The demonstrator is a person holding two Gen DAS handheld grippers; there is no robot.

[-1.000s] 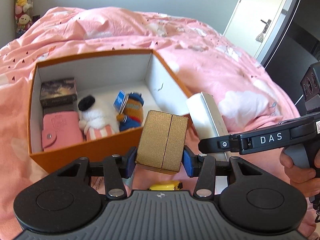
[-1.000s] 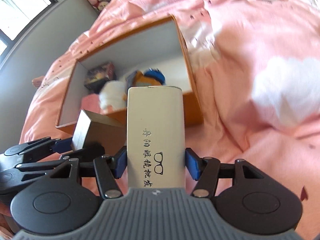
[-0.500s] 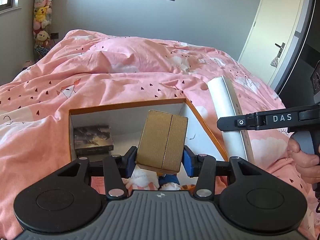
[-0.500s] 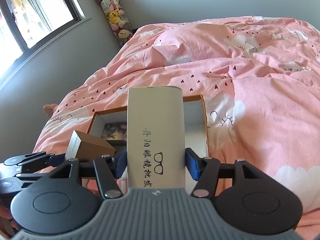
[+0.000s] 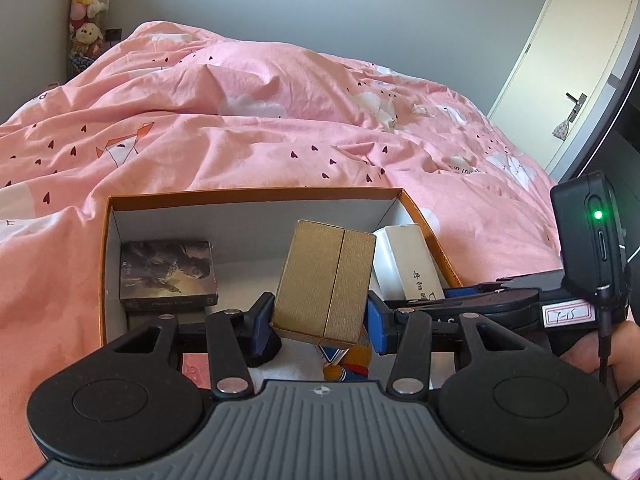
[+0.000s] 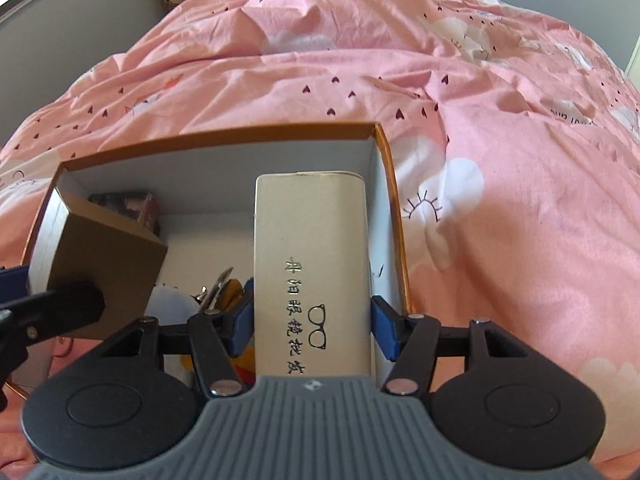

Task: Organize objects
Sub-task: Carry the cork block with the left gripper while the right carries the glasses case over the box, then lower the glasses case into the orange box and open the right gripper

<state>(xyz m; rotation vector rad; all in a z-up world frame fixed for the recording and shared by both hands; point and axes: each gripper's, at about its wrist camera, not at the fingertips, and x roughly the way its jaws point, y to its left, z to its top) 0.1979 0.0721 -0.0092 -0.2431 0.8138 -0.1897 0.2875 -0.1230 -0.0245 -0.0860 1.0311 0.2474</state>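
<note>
My left gripper (image 5: 318,322) is shut on a gold cardboard box (image 5: 326,280), held over the open orange storage box (image 5: 256,194). My right gripper (image 6: 312,328) is shut on a long white glasses case (image 6: 310,264) with black characters, above the right side of the same orange box (image 6: 224,136). In the left wrist view the white case (image 5: 408,264) shows just right of the gold box. The right wrist view has the gold box (image 6: 106,268) at the left. Inside lie a dark picture box (image 5: 168,272) and plush toys (image 5: 346,366), mostly hidden.
The orange box rests on a bed with a pink duvet (image 5: 280,128) printed with hearts and clouds. A stack of plush toys (image 5: 86,12) stands in the far left corner. A white door (image 5: 568,60) is at the right. A hand (image 5: 596,352) holds the right gripper.
Both grippers have moved forward over the orange box with their loads. The white case has come close beside the gold box, above the box's right side.
</note>
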